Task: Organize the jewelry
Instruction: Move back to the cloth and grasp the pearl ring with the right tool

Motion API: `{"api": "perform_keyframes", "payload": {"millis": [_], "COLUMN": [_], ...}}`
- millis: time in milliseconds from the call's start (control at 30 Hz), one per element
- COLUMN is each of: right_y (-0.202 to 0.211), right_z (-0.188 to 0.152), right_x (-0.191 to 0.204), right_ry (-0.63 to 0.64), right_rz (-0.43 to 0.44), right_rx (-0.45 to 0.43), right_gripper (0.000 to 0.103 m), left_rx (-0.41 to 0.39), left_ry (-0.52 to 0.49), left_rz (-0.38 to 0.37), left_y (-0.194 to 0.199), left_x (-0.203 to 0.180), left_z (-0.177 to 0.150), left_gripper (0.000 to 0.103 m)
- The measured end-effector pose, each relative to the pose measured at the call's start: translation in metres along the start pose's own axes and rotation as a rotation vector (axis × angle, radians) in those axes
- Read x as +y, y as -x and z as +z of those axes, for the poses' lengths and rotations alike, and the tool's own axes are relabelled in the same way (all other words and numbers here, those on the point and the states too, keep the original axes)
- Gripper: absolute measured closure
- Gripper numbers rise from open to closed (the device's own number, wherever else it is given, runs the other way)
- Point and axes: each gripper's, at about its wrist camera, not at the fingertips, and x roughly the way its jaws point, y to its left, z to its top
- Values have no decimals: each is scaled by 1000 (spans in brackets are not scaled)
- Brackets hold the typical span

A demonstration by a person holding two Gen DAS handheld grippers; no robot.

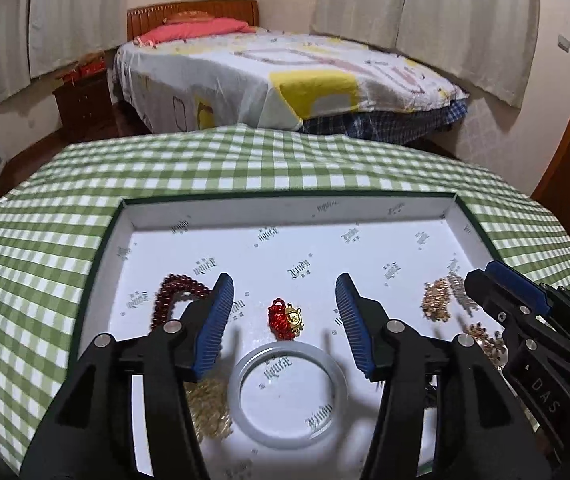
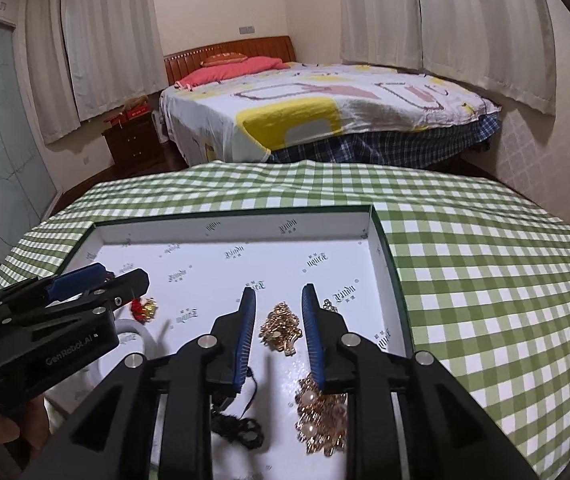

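Note:
A shallow white-lined box point(image 1: 285, 208) lies on the green checked tablecloth and holds the jewelry. My left gripper point(image 1: 285, 284) hangs open above a red knotted charm with a gold piece point(image 1: 287, 318) and a pale bangle point(image 1: 289, 390); nothing is between its pads. Dark red beads point(image 1: 173, 292) and a gold chain pile point(image 1: 211, 412) lie by its left finger. My right gripper point(image 2: 279, 294) stands slightly open over a gold chain cluster point(image 2: 281, 328), not touching it. A pearl-and-gold piece point(image 2: 321, 420) and a black cord item point(image 2: 237, 428) lie below its fingers.
The box's right wall point(image 2: 389, 272) and the checked tablecloth point(image 2: 485, 280) lie beside the right gripper. A bed point(image 1: 285, 76) and a nightstand point(image 1: 85, 100) stand beyond the table. More gold and silver chains point(image 1: 445, 296) sit at the box's right in the left wrist view.

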Motion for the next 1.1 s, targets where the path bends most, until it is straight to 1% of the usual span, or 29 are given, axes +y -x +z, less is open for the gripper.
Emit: {"api": "perform_keyframes", "payload": {"millis": [100, 200, 367, 533, 667, 900, 1100], "right_y": [15, 30, 51, 66, 75, 68, 56], "right_z": [-2, -5, -19, -38, -56, -88, -96], "right_x": [5, 12, 21, 30, 36, 51, 58], "right_ry": [1, 7, 7, 13, 19, 33, 49], "right_rz": [4, 6, 8, 10, 9, 43, 54], "right_rx": [-22, -38, -47, -37, -26, 59, 112], "right_gripper": [78, 78, 78, 78, 78, 78, 78], "left_rx": [-44, -72, -100, -116, -113, -76, -54], "left_ry": [3, 14, 31, 44, 44, 51, 62], "left_rz": [6, 11, 21, 39, 58, 90, 109], "left_y": [21, 40, 69, 94, 108, 117, 122], "left_x": [2, 7, 13, 20, 25, 37, 45], "left_z": [-4, -10, -25, -43, -61, -89, -106], "left_gripper": [51, 51, 51, 51, 51, 51, 51]}}
